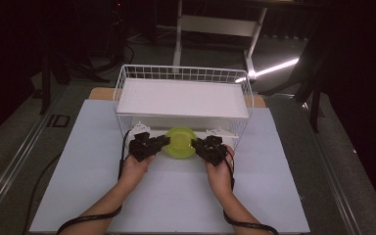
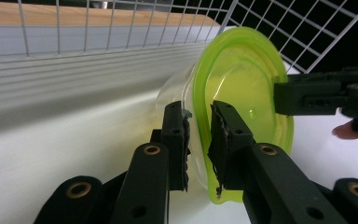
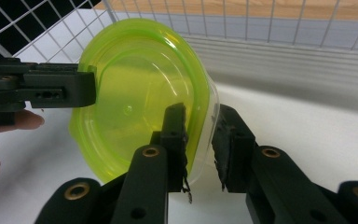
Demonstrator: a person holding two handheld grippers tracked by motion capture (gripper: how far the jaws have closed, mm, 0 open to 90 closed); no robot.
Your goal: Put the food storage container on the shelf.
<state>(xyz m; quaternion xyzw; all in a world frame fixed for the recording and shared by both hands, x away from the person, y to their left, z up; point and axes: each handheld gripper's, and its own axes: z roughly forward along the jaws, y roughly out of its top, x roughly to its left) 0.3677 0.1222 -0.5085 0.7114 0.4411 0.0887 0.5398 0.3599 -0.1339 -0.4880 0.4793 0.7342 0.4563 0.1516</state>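
The clear plastic tub with a lime-green lid [image 1: 180, 142] stands at the white wire basket's [image 1: 127, 73] open front, between both claws: left gripper [image 2: 199, 140] and right gripper [image 3: 200, 142] pinch opposite rim edges, equally near.

One camera sits high above my side of the white desk [image 1: 176, 196], looking forward and down from some way off. Two more ride on my tools, each sighting close along its own black fingers. All three share the round, translucent lime-green plastic lid [image 1: 180, 142] [image 2: 242, 112] [image 3: 140, 112] before the white wire basket [image 1: 183, 73]; each riding camera also catches the opposite tool
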